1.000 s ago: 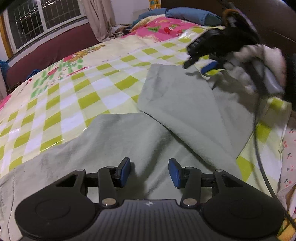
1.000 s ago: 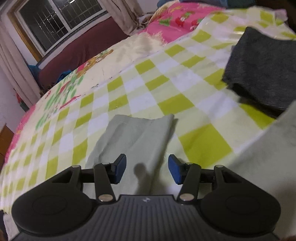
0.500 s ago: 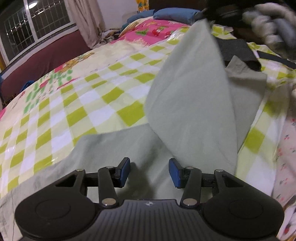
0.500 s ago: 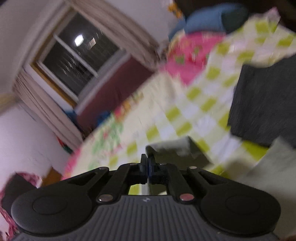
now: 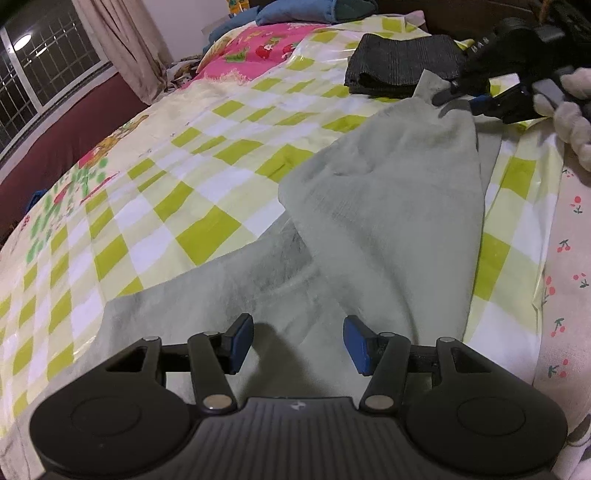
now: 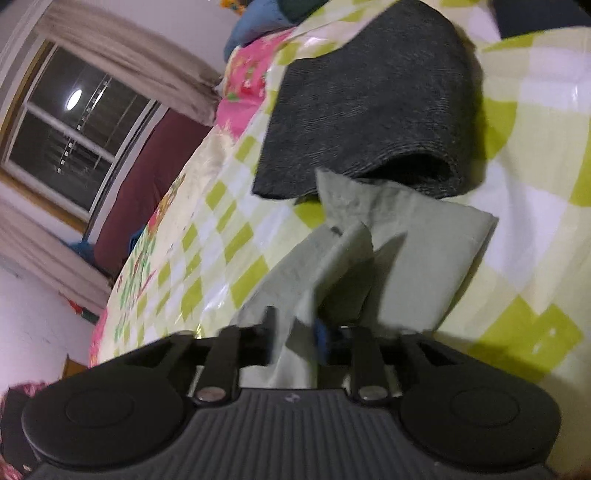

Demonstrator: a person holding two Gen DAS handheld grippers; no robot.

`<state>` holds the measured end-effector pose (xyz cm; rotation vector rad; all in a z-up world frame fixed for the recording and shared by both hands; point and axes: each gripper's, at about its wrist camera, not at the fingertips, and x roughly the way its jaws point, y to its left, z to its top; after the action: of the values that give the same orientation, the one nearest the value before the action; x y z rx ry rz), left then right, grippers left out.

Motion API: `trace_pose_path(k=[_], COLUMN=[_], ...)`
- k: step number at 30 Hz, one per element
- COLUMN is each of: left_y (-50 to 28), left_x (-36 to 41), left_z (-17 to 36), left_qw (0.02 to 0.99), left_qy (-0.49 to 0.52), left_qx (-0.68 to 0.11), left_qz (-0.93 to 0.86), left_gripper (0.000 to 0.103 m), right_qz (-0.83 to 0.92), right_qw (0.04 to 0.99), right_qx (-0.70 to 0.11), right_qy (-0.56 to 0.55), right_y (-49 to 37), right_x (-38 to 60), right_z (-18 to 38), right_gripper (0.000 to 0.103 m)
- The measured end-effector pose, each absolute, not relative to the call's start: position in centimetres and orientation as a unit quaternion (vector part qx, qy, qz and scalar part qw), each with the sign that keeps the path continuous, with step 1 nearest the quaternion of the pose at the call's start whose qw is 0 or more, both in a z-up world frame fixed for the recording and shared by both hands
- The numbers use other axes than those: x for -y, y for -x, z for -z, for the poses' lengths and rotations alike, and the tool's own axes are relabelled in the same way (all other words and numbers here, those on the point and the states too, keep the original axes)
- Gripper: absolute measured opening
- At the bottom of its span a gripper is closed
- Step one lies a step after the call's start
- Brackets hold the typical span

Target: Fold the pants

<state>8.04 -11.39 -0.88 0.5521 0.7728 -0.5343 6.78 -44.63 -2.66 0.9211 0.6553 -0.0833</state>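
Observation:
Pale grey-green pants (image 5: 388,221) lie on a bed with a yellow-green checked sheet (image 5: 177,177). My left gripper (image 5: 298,341) is open just above the pants' near part, its blue pads apart. My right gripper (image 6: 295,338) is shut on the hem of one pant leg (image 6: 332,266); the cloth runs between its fingers. In the left wrist view the right gripper (image 5: 469,98) holds that leg end at the far right, laid over the other leg (image 5: 491,155).
A folded dark grey garment (image 5: 399,66) lies just beyond the held leg end, also in the right wrist view (image 6: 369,103). Blue pillows (image 5: 295,13) sit at the bed's head. A window (image 6: 70,129) and curtains are at the left.
My right gripper shut on the leg hem, lifted it, and carried it rightward over the other leg, lowering it near the dark garment. My left gripper stayed open over the pants.

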Motion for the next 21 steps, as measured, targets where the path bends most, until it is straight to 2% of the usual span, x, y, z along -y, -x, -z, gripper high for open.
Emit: trace_pose_path(k=[2,4,5,6,10,12,15,16,18,19,21], left_y=[-8.0,-8.0,-8.1,-8.2,-8.5,-8.6,-8.8,-8.9,-9.0,-8.9,-8.3], left_x=[11.7,11.8,12.0,12.1,12.7,13.1,13.9,14.4,15.1,15.3,15.3], left_z=[1.0,1.0,1.0,1.0,0.1,-0.6,-0.9,-0.5,0.6,1.1,1.2], left_qw=[0.855,0.854,0.854,0.853,0.856,0.861,0.866,0.864,0.858,0.856,0.856], left_qy=[-0.266,-0.269,-0.27,-0.271,-0.276,-0.272,-0.263,-0.266,-0.278,-0.285,-0.29], left_qx=[-0.367,-0.368,-0.368,-0.369,-0.356,-0.345,-0.333,-0.334,-0.343,-0.345,-0.338], left_qz=[0.252,0.251,0.25,0.25,0.254,0.258,0.266,0.266,0.263,0.261,0.263], left_gripper=[0.068,0.068,0.068,0.068,0.068,0.068,0.073,0.077,0.077,0.077,0.077], right_qz=[0.042,0.045,0.051,0.056,0.037,0.027,0.041,0.051,0.093,0.103,0.094], right_qw=[0.84,0.83,0.831,0.833,0.838,0.852,0.871,0.879,0.874,0.856,0.836], right_qx=[-0.31,-0.311,-0.306,-0.302,-0.263,-0.216,-0.174,-0.184,-0.265,-0.298,-0.299], right_qy=[-0.443,-0.46,-0.461,-0.459,-0.478,-0.476,-0.458,-0.437,-0.398,-0.409,-0.451], right_y=[-7.3,-7.8,-7.6,-7.5,-6.4,-5.3,-4.2,-4.4,-5.9,-6.2,-5.5], right_x=[45.1,45.5,45.5,45.6,46.1,46.9,48.0,48.2,48.4,48.7,49.2], right_z=[3.1,3.8,3.9,3.8,2.4,0.3,-0.7,-0.2,1.8,2.9,4.2], right_gripper=[0.039,0.037,0.024,0.004,0.004,0.004,0.004,0.005,0.01,0.01,0.011])
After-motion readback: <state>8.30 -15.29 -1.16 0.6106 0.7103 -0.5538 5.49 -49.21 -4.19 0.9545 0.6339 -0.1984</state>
